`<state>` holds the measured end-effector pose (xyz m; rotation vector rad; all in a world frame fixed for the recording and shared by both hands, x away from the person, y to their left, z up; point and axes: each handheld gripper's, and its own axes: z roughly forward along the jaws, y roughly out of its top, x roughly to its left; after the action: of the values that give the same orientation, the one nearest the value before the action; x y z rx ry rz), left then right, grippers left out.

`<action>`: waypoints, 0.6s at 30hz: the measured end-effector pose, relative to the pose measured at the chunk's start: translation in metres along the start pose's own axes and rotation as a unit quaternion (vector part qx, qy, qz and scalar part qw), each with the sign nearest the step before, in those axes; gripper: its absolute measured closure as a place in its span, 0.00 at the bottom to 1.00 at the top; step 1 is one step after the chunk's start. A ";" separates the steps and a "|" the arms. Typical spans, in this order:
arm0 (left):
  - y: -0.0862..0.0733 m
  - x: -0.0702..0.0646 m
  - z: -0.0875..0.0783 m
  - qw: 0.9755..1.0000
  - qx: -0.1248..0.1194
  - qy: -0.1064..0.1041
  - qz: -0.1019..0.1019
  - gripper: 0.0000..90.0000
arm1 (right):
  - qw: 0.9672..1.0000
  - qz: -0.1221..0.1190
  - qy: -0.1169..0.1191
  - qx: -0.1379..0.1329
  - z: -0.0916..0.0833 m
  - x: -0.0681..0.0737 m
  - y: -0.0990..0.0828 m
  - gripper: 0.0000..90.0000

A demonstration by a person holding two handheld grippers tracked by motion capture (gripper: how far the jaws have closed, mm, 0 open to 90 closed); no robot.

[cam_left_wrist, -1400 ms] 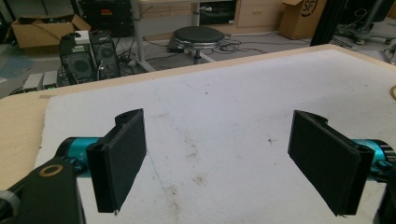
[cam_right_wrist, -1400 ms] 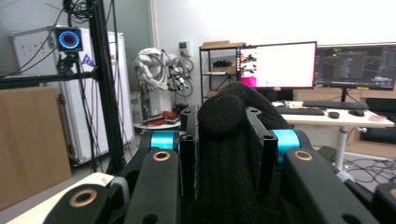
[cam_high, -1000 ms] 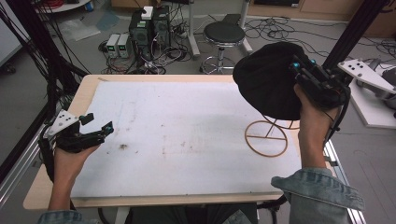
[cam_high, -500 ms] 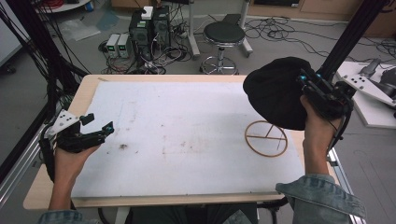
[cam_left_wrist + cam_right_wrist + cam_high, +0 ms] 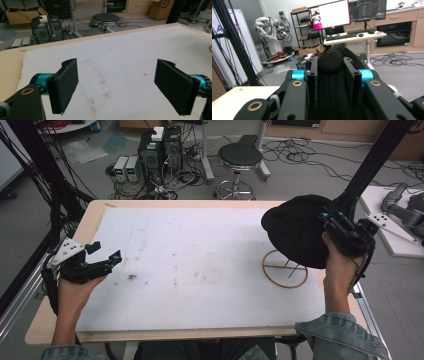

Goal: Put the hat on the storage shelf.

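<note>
I saw a black knitted hat [image 5: 299, 231], soft and dome-shaped with a fine ribbed weave, pinched in my right hand-held gripper [image 5: 336, 222]. In the right gripper view its two black pads pressed in from either side on a bunched fold of the knit [image 5: 332, 75], nearly closed, with only that cloth between them. The hat hung just above a wooden stand [image 5: 285, 268], a thin round hoop with a crossbar lying flat on the bench [image 5: 200, 250]. The hat covered the far edge of the hoop, and I could not tell whether it touched the slim dark upright rising from the hoop's middle. The bench carried a white, foam-like sheet, scuffed and stained with brown marks left of the stand. My left hand-held gripper [image 5: 102, 256] sat well to the left of the stand, low over the sheet. Its flat rectangular pads [image 5: 65, 86] stood wide apart with nothing between them. The right sleeve, of faded denim, was cut off at the picture's bottom edge.
</note>
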<state>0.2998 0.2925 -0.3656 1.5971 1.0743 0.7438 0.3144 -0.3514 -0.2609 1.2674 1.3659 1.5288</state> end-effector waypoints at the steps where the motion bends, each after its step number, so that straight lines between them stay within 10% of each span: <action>1: 0.000 0.000 0.000 1.000 0.000 0.000 0.000 0.22 | 1.000 0.000 0.000 0.000 0.000 0.000 0.000 0.78; 18: 0.000 0.001 -0.001 1.000 0.001 0.002 0.000 0.22 | 1.000 -0.008 -0.017 0.009 -0.004 0.000 -0.004 0.74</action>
<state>0.2996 0.2939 -0.3659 1.5977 1.0784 0.7463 0.3107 -0.3518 -0.2642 1.2847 1.3668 1.4814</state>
